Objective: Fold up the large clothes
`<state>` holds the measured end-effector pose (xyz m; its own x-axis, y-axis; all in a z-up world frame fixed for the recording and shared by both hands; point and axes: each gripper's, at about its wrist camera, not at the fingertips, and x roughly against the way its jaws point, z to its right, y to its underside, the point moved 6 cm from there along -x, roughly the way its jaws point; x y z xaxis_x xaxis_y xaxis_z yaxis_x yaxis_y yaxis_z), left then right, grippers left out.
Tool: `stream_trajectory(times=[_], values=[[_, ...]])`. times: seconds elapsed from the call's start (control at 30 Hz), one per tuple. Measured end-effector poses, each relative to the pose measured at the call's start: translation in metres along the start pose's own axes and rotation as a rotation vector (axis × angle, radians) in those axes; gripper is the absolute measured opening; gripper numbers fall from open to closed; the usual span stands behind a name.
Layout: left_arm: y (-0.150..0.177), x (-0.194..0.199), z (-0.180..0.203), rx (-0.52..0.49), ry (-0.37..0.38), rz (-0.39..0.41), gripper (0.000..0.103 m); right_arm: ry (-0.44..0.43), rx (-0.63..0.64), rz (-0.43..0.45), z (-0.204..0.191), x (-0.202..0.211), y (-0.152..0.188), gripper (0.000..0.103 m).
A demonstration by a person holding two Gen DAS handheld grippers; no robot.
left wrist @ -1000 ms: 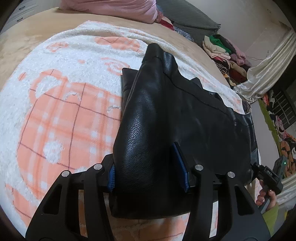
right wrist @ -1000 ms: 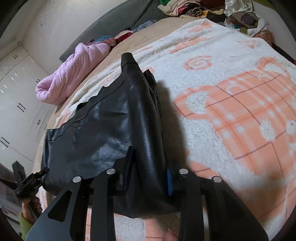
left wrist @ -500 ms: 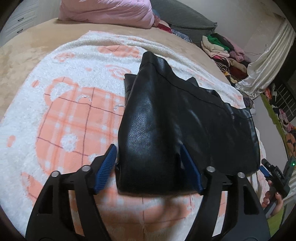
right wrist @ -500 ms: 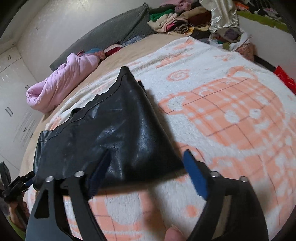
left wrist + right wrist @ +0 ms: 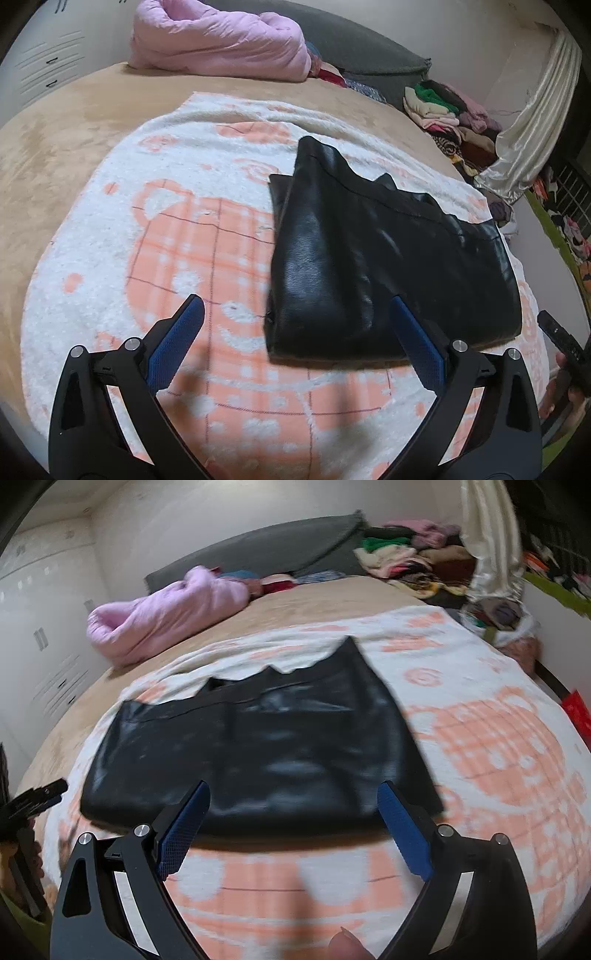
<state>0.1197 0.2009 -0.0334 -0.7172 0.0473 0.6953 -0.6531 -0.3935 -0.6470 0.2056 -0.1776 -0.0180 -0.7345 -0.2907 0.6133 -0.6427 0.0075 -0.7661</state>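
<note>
A black leather garment (image 5: 369, 258) lies folded on a white-and-orange blanket (image 5: 166, 240) spread over the bed. My left gripper (image 5: 295, 301) hovers just short of the garment's near left corner. Its jaws are opening wide and the blue pads touch nothing. In the right wrist view the garment (image 5: 258, 746) is blurred, its near folded edge running across the frame. My right gripper (image 5: 294, 784) stands above that edge, on the near side of it. Its jaws are also opening, with nothing pressed between the pads.
A rolled pink quilt (image 5: 221, 44) and a grey cushion (image 5: 369, 48) lie at the far end of the bed. A pile of clothes (image 5: 450, 114) and a cream curtain (image 5: 535, 122) stand at the far right. A hand (image 5: 557, 398) shows at the right edge.
Both grippers let go of the black garment, opened wide, and pulled back and up from it. The garment now lies flat on the blanket.
</note>
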Motion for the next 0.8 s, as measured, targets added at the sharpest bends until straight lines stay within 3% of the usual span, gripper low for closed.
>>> stream_trajectory(times=[0.3, 0.63, 0.8], values=[[0.002, 0.01, -0.026, 0.039, -0.017, 0.017, 0.093, -0.046, 0.121, -0.039, -0.07, -0.021, 0.002, 0.091], [0.004, 0.013, -0.056, 0.097, -0.025, 0.014, 0.093, -0.049, 0.18, -0.069, -0.107, -0.043, 0.004, 0.091], [-0.001, -0.003, -0.042, 0.117, 0.055, -0.015, 0.093, -0.009, 0.175, -0.086, -0.104, -0.058, 0.003, 0.062]])
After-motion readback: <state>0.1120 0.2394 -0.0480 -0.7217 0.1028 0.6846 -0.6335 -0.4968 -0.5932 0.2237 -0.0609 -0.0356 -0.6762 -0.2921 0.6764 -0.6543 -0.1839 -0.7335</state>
